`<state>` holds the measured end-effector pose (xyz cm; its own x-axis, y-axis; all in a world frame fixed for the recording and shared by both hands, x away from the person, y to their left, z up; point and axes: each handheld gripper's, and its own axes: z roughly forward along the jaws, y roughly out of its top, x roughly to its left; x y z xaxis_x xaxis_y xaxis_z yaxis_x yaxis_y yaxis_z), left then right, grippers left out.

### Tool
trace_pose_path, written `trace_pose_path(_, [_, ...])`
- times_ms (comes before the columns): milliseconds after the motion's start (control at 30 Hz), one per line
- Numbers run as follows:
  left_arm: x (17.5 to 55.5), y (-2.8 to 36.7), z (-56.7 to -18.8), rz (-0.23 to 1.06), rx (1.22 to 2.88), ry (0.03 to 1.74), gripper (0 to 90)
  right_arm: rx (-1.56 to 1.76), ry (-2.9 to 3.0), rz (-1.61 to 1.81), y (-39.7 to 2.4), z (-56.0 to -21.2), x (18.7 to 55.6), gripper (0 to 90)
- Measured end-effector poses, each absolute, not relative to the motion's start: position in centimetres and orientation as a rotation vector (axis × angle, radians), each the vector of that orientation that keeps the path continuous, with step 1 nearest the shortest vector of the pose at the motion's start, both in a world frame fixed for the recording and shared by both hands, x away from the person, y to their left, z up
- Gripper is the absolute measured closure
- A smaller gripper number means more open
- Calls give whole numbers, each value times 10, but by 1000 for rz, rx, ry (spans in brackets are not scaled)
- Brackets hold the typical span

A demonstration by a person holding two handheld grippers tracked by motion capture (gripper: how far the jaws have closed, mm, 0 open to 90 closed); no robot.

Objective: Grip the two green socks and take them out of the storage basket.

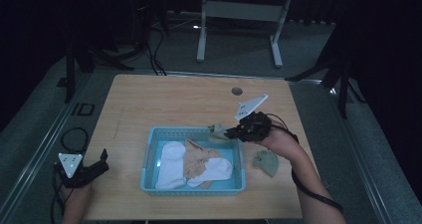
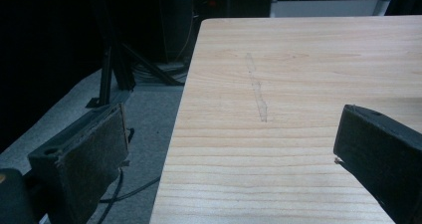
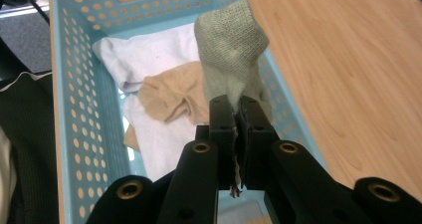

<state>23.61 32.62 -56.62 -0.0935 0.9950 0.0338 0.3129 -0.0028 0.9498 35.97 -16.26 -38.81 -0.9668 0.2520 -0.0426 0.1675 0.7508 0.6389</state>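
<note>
- Over the near right corner of the blue basket, the right gripper has its jaws clamped tight on a green sock, pinching one end so the rest stands out past the tips.
- In the right gripper view the sock hangs above the basket's right wall, partly over the table; to drop it well, I judge the gripper should travel further toward the basket's middle before the jaws part.
- Below it lie the white socks and a tan sock, already inside; a release above them gives the green one a soft landing and keeps it off the rim.
- A low release seems wise, since a light sock let go from high up may drape over the wall.
- A second green sock lies on the table just beside the basket's right wall, near the right forearm; it looks like the next thing to fetch.
- The left gripper rests at the table's near left edge with jaws wide apart and nothing between them, well apart from the basket.
</note>
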Motion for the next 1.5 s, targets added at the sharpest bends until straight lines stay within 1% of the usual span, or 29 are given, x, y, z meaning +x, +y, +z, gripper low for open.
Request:
trace_pose_path(433, [236, 326, -566, 1129, 1407, 1509, 4, 507, 2695, 1093, -214, -376, 368, 865])
trace_pose_path(667, [236, 326, -566, 1130, 1409, 1509, 4, 627, 2629, 1106, -242, -381, 374, 865])
trace_pose_path(1033, [236, 326, -566, 1131, 1408, 1511, 4, 803, 2570, 1090, -276, -409, 383, 864])
trace_pose_path(1367, [236, 326, -566, 1133, 1407, 1511, 4, 969, 2554, 1109, -296, -448, 396, 864])
trace_pose_path(1500, [236, 326, -566, 1133, 1407, 1511, 4, 1038, 2533, 1068, -300, -466, 401, 864])
